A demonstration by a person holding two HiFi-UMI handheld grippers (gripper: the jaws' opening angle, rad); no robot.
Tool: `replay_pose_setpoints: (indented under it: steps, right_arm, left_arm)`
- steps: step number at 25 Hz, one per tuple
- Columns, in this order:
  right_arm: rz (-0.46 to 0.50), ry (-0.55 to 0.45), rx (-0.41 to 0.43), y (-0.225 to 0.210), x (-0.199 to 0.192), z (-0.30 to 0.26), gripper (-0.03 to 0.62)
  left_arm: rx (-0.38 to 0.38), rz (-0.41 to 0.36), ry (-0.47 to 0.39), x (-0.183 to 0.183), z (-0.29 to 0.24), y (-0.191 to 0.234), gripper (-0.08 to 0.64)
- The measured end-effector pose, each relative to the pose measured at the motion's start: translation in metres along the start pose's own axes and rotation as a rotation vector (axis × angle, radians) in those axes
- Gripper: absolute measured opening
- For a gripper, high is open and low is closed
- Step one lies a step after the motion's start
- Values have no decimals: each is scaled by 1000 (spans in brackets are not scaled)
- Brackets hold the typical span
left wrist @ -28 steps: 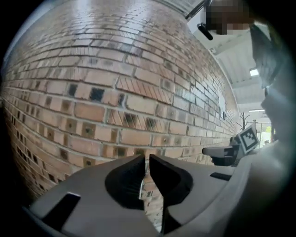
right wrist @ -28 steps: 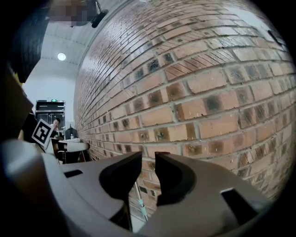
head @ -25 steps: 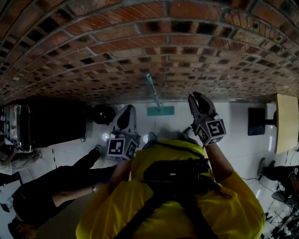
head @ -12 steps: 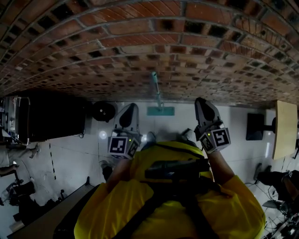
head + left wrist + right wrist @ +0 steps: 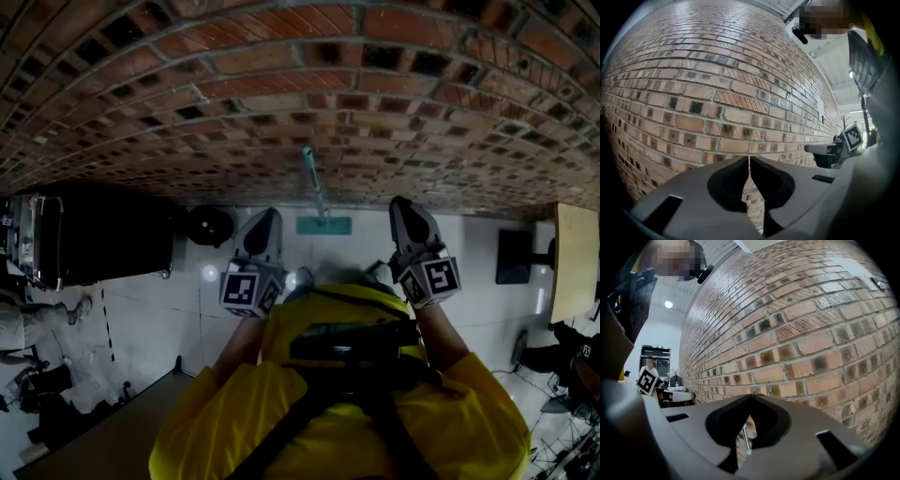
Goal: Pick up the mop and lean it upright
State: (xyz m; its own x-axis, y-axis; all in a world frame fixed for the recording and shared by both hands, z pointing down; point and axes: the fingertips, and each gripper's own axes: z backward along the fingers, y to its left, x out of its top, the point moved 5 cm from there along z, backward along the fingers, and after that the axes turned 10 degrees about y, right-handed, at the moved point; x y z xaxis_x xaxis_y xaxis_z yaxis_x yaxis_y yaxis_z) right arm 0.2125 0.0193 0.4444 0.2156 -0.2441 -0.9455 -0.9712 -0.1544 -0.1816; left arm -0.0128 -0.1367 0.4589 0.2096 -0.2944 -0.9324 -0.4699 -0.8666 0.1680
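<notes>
Teal mop still leans on the brick wall; right tongs settle, left tongs steady, both closed and empty. Looks done.

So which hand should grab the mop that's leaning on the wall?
Probably the right. The mop handle shows straight ahead of the right gripper in its own view, while the left gripper faces only the brick wall. Both are shut and empty, so it must open first.

The left gripper and right gripper point forward side by side, jaws pressed together, gripping nothing.
</notes>
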Motion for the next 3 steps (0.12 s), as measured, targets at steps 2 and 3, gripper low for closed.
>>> replay_pose_setpoints:
  steps: [2,3]
  right_arm:
    - [-1,0,1,-3,-1,1,6]
    - [-2,0,1,-5,-1,2,6]
  left_arm:
    - [-2,5,8,-2,-4,-3,14]
    - [-3,8,13,-4,-5,-4,14]
